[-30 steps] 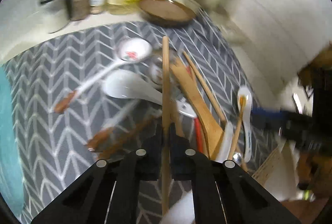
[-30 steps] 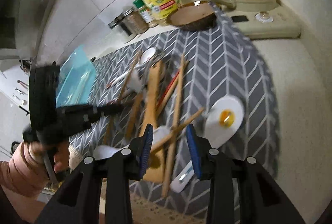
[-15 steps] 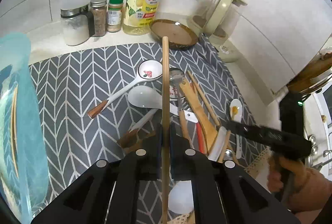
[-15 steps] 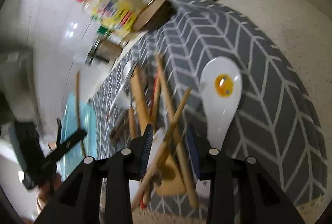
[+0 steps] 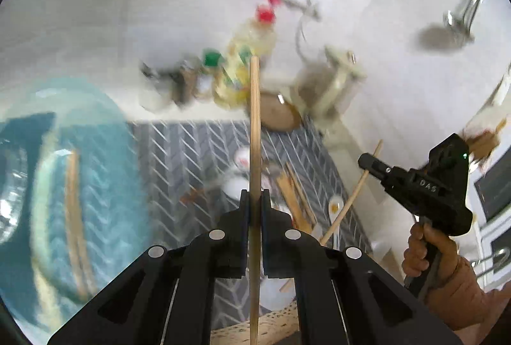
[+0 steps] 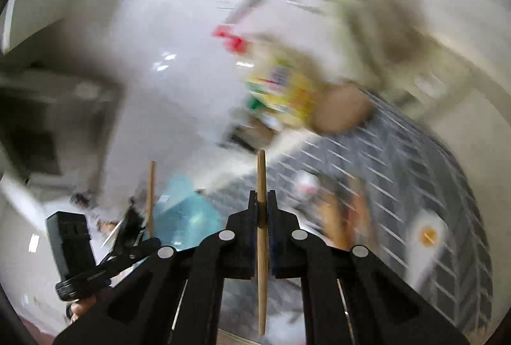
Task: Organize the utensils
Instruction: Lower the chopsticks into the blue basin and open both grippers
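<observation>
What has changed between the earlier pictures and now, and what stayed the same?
The right gripper has just been closing and now pinches a wooden chopstick, lifted off the grey mat. The left gripper rose too, with its own chopstick clamped as before. The other utensils, such as the white spoon, remain on the mat.

Two claws [image 5: 254, 201], two chopsticks [image 5: 254, 134].

Left gripper [image 5: 255, 207] clamps a chopstick [image 5: 254, 121] above the chevron mat [image 5: 191, 147].
</observation>
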Action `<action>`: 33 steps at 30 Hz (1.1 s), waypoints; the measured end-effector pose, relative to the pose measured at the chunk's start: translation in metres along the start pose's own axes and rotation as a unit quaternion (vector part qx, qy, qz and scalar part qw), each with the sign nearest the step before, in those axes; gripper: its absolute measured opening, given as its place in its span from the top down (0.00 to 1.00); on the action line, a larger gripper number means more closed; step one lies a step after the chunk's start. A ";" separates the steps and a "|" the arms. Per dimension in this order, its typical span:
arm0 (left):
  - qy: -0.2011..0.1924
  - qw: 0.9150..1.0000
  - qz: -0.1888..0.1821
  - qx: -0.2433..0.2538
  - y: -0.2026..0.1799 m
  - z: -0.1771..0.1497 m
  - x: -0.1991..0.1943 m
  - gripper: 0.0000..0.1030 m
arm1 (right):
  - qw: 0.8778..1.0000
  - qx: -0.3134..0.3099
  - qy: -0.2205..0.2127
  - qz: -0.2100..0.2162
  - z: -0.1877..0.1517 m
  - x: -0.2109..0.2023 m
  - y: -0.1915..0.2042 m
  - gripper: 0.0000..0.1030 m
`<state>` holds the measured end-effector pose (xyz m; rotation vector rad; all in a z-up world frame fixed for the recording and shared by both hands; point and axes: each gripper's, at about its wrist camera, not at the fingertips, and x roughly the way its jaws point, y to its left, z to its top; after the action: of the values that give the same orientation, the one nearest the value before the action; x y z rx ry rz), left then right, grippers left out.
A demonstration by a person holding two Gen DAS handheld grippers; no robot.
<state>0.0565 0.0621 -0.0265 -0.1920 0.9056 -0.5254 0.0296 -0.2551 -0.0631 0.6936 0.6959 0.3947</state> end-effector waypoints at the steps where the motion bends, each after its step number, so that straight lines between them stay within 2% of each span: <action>1: -0.015 1.000 0.008 -0.004 0.010 0.007 -0.018 0.94 | 1.000 -0.011 0.002 0.012 0.005 0.004 0.013 0.94; 4: -0.044 0.998 0.049 -0.006 0.037 0.018 -0.055 0.94 | 0.996 -0.053 0.014 0.070 0.027 0.034 0.072 0.94; 7: -0.058 0.992 0.108 -0.014 0.079 0.024 -0.081 0.93 | 0.991 -0.071 0.038 0.111 0.029 0.069 0.114 0.94; 9: -0.054 0.990 0.128 -0.021 0.104 0.022 -0.082 0.93 | 0.986 -0.085 0.065 0.125 0.023 0.101 0.138 0.94; 12: -0.036 0.988 0.148 -0.032 0.137 0.018 -0.065 0.93 | 0.981 -0.099 0.113 0.120 -0.001 0.156 0.163 0.94; 17: 0.010 0.988 0.146 -0.050 0.178 0.003 -0.025 0.93 | 0.974 -0.114 0.173 0.091 -0.036 0.236 0.179 0.94; 19: 0.029 0.986 0.154 -0.057 0.192 -0.002 -0.012 0.93 | 0.965 -0.135 0.216 0.065 -0.053 0.274 0.184 0.94; 23: 0.065 0.983 0.153 -0.075 0.214 -0.013 0.009 0.93 | 0.954 -0.145 0.262 0.019 -0.072 0.318 0.182 0.93; 25: 0.067 0.982 0.150 -0.093 0.220 -0.014 0.009 0.93 | 0.951 -0.149 0.271 0.010 -0.074 0.325 0.186 0.93; 26: 0.056 0.981 0.161 -0.097 0.221 -0.012 0.005 0.92 | 0.948 -0.158 0.277 -0.006 -0.074 0.329 0.185 0.92; 28: 0.048 0.980 0.169 -0.098 0.221 -0.009 0.001 0.80 | 0.942 -0.178 0.282 -0.045 -0.076 0.336 0.188 0.91; 29: 0.046 0.979 0.173 -0.099 0.220 -0.007 -0.001 0.61 | 0.939 -0.184 0.283 -0.058 -0.076 0.338 0.190 0.90; 30: 0.039 0.979 0.178 -0.096 0.217 -0.006 -0.003 0.57 | 0.939 -0.184 0.284 -0.058 -0.077 0.338 0.190 0.90; 33: 0.034 0.977 0.191 -0.093 0.208 -0.005 -0.007 0.56 | 0.939 -0.171 0.292 -0.052 -0.072 0.342 0.190 0.89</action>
<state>0.1225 0.2443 -0.1025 -0.1643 1.0302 -0.0910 0.2015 0.0982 -0.1244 0.1959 1.1868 0.6167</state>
